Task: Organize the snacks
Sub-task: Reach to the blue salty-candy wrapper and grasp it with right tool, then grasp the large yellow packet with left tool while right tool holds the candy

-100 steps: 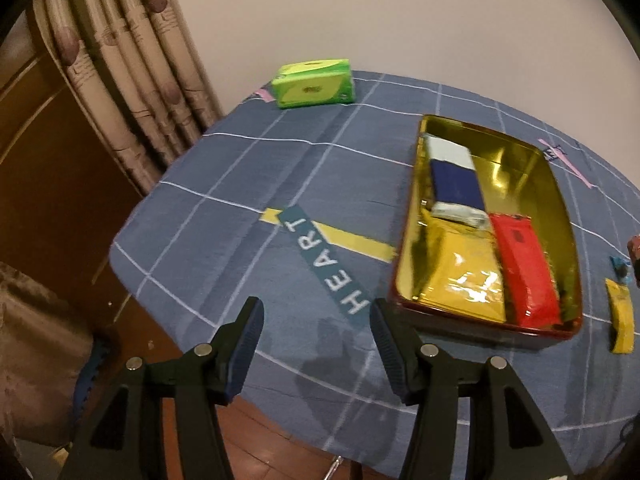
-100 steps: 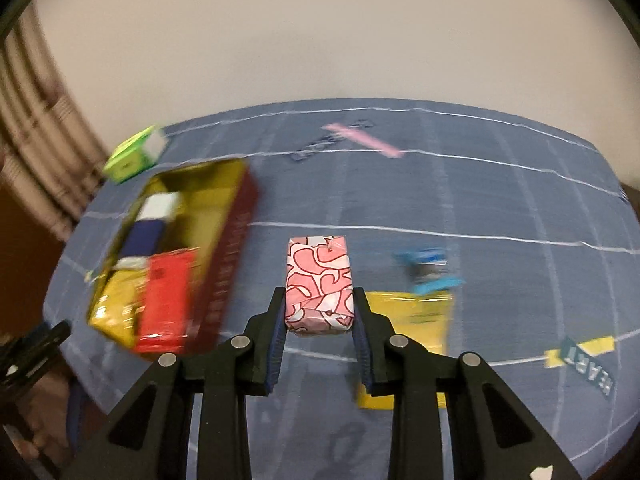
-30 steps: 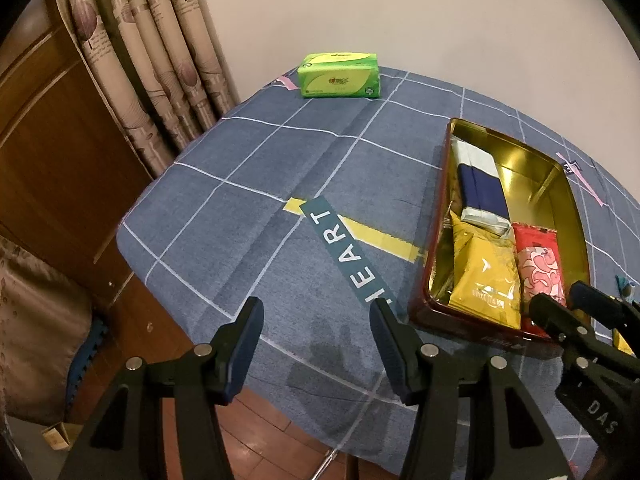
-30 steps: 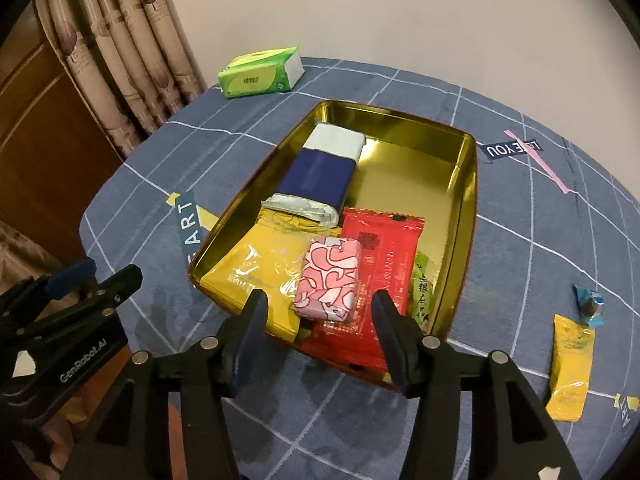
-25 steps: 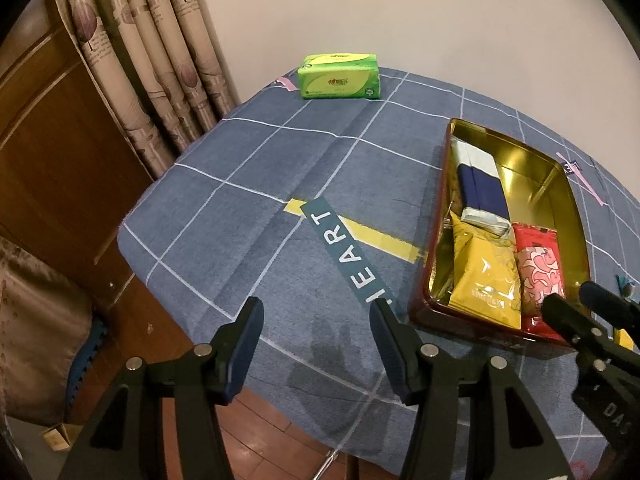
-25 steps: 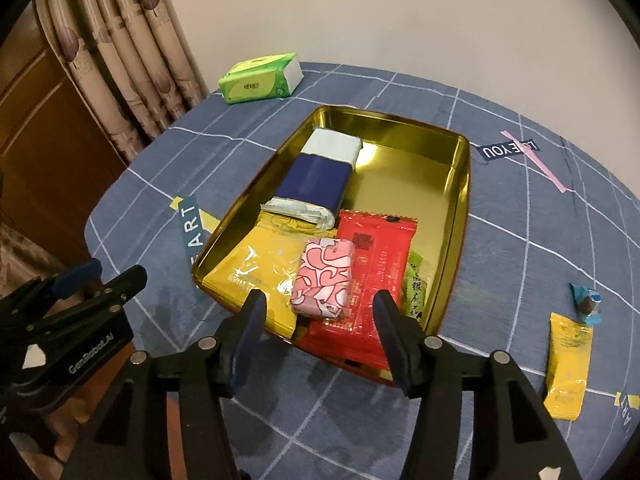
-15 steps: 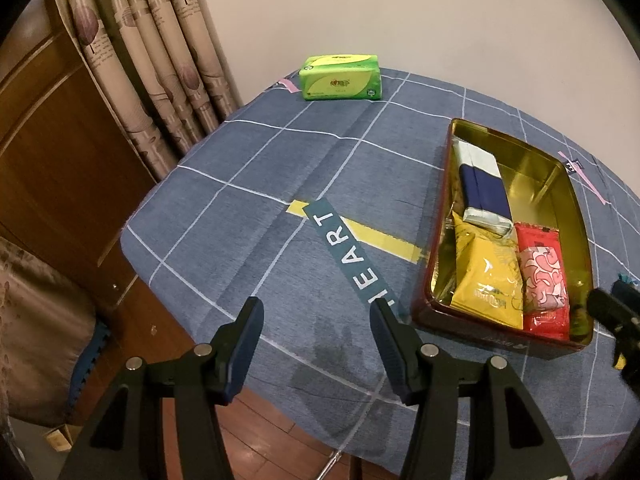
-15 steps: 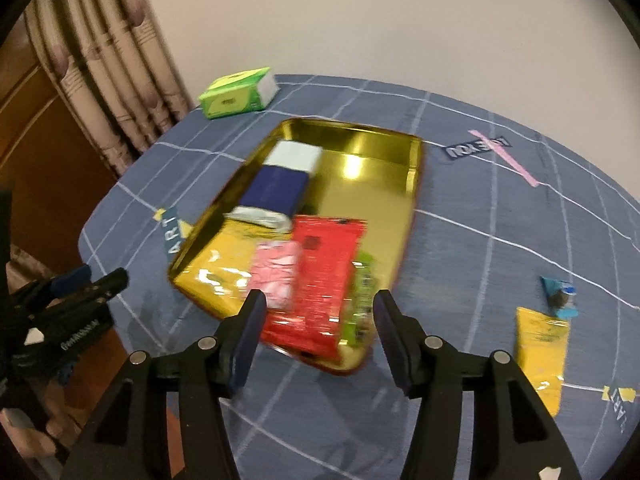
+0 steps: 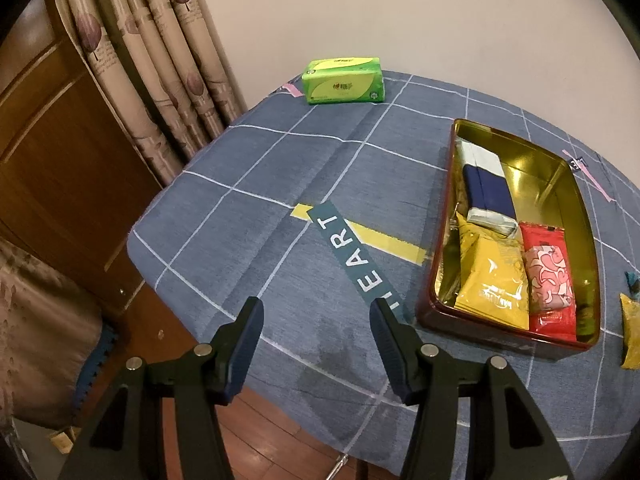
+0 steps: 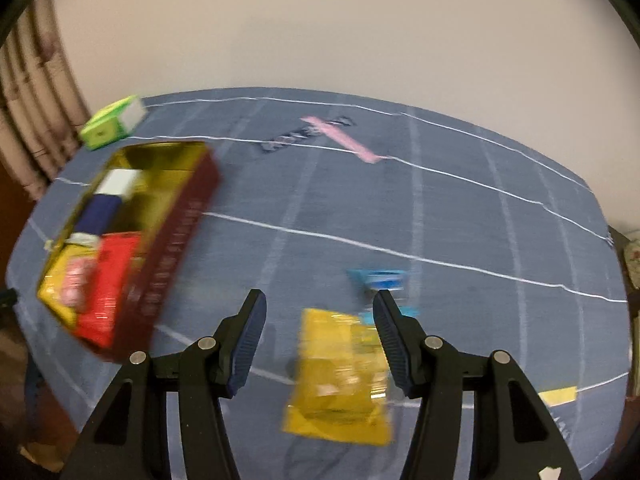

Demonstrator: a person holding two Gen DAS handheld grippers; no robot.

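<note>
I am holding my right gripper (image 10: 318, 322) with its jaws apart and empty above the yellow snack packet (image 10: 340, 376) lying on the blue checked tablecloth (image 10: 460, 208), a small blue-wrapped candy (image 10: 378, 278) just beyond. My left gripper (image 9: 316, 332) is hanging open and empty near the table edge. The pink patterned snack (image 9: 547, 278) is resting in the gold tin tray (image 9: 582, 208), on the red packet (image 9: 554, 318).

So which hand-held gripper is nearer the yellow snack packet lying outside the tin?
Right. The right hand-held gripper hovers open directly over the yellow snack packet. The left hand-held gripper hangs open over the table's edge, with the tin between it and the packet.
</note>
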